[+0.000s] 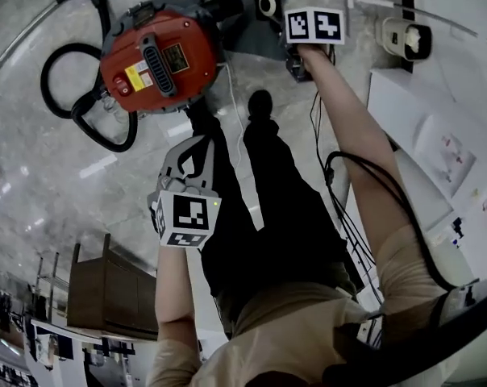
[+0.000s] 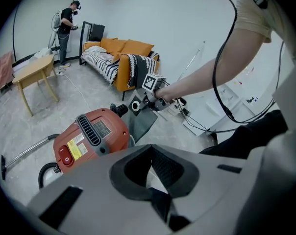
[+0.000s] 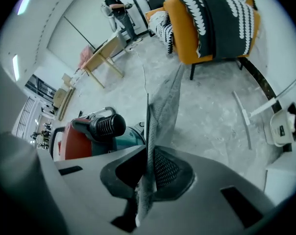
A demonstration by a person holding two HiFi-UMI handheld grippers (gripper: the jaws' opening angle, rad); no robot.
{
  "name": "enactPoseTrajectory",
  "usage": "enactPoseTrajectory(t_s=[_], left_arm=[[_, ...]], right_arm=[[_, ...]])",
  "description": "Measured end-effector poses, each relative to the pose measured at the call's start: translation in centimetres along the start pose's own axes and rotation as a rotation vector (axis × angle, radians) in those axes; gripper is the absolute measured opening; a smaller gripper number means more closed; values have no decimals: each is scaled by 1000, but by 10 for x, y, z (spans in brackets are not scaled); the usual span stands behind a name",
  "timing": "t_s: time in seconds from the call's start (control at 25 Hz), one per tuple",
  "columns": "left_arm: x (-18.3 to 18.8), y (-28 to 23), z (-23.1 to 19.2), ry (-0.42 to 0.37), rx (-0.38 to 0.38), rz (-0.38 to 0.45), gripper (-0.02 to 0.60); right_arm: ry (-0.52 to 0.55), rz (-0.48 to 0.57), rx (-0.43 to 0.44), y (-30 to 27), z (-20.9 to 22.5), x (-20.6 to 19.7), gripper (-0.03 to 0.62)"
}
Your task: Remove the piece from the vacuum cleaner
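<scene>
The grey bag [image 3: 163,104] is clamped edge-on in the right gripper [image 3: 147,180], stretched ahead of it just beside the vacuum cleaner [image 1: 159,59]; the left gripper [image 2: 158,202] is closed, empty, farther back

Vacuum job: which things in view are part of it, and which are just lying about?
Job: vacuum; its hose; grey bag, clamped in the right tongs.
Lying about: sofa; striped throw; wooden table.
</scene>
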State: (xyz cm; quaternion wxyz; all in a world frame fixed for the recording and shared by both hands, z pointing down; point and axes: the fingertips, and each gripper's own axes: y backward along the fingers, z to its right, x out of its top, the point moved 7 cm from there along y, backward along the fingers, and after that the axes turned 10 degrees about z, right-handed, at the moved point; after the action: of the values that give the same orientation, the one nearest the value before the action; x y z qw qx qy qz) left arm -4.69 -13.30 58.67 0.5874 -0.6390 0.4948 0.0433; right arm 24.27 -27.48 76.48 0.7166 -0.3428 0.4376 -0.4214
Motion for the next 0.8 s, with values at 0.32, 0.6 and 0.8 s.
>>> enactPoseTrajectory(t_s=[0.32, 0.6, 0.8], left_arm=[[18, 2, 5, -52, -17, 7, 2], [34, -6, 22, -98, -53, 6, 2], [46, -19, 37, -123, -109, 8, 2]], right_arm=[[-121, 47, -13, 38, 27, -1, 25], [-179, 83, -24, 77, 57, -16, 25], [-197, 128, -8, 113, 67, -35, 25]])
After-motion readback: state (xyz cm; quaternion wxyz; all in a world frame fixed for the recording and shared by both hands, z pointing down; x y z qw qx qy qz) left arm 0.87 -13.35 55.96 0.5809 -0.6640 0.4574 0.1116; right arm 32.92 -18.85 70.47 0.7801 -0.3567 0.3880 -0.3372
